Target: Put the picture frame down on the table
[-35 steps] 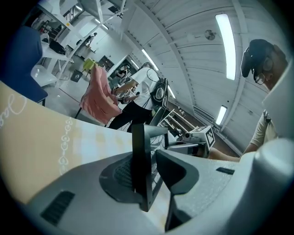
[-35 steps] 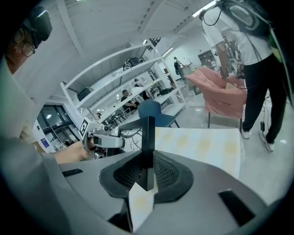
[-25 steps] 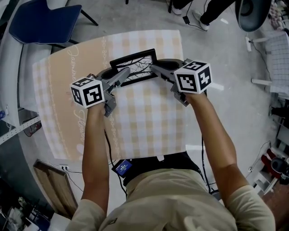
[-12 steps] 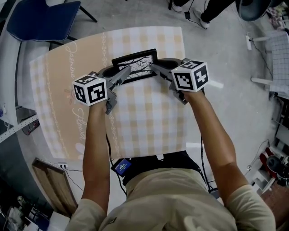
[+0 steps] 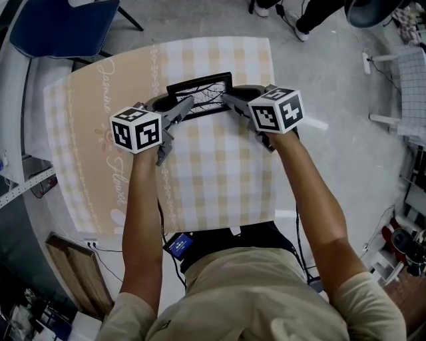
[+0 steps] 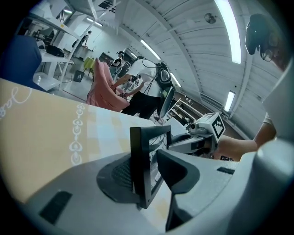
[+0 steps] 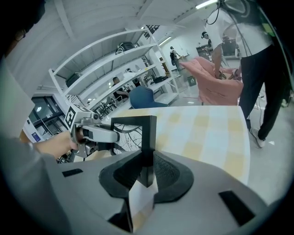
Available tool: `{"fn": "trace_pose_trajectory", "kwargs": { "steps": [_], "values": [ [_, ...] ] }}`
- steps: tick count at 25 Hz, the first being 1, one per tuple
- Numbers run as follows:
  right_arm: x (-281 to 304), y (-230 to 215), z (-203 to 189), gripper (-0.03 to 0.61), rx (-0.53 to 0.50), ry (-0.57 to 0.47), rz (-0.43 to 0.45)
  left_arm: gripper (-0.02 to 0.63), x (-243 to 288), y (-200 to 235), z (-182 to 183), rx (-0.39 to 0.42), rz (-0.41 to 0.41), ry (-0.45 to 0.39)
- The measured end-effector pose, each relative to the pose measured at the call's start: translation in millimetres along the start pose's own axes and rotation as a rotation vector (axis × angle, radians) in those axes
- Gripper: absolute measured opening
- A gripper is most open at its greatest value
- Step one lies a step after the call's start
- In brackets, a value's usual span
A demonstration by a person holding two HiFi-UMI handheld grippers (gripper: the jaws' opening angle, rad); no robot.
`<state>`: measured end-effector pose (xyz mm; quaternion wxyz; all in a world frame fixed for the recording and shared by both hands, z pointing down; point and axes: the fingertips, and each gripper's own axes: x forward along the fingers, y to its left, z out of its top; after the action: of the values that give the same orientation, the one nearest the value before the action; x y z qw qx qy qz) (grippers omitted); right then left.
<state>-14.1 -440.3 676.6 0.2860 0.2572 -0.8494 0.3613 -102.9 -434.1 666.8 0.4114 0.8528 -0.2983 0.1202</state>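
A black picture frame (image 5: 200,95) with a bare-branch print stands nearly upright over the far part of the table (image 5: 213,180), held by its two short sides. My left gripper (image 5: 178,110) is shut on the frame's left edge (image 6: 140,160), pinched between the jaws (image 6: 144,176). On the opposite side my right gripper (image 5: 229,101) is shut on the right edge (image 7: 148,137), the pads (image 7: 167,174) pressing both faces. I cannot tell whether the frame's lower edge touches the cloth. Each gripper shows in the other's view: right gripper (image 6: 202,135), left gripper (image 7: 92,133).
A beige checked cloth with script lettering (image 5: 106,133) covers the table. A blue chair (image 5: 60,30) stands at the far left corner. A person's legs (image 5: 299,16) are beyond the far edge. White shelving (image 7: 115,59) and a pink draped seat (image 7: 216,78) lie further off.
Both marker cubes have drifted a little toward each other and the view has shifted slightly. The frame stays clamped between both grippers in nearly the same spot.
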Motion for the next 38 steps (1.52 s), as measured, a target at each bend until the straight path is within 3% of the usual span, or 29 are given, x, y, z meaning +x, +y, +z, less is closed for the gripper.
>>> {"fn": "trace_pose_trajectory", "kwargs": {
  "steps": [13, 22, 27, 31, 38],
  "values": [
    [1.7, -2.0, -0.1, 0.074, -0.01, -0.005, -0.05, 0.184, -1.8, 9.2, 3.6, 0.188, 0.183, 0.069],
    [4.0, -4.8, -0.2, 0.082, -0.036, -0.016, -0.1, 0.203, -4.5, 14.8, 5.0, 0.196, 0.259, -0.009],
    [9.4, -12.3, -1.7, 0.092, -0.031, -0.015, -0.141, 0.204, -22.4, 32.4, 4.0, 0.242, 0.398, -0.017],
    [14.4, -16.4, -6.8, 0.087, -0.049, 0.008, -0.185, 0.141, -34.7, 34.1, -0.4, 0.174, 0.348, -0.044],
    [5.6, -10.4, -1.8, 0.089, -0.063, -0.015, -0.212, 0.034, -53.3, 18.7, 11.0, 0.169, 0.339, -0.091]
  ]
}}
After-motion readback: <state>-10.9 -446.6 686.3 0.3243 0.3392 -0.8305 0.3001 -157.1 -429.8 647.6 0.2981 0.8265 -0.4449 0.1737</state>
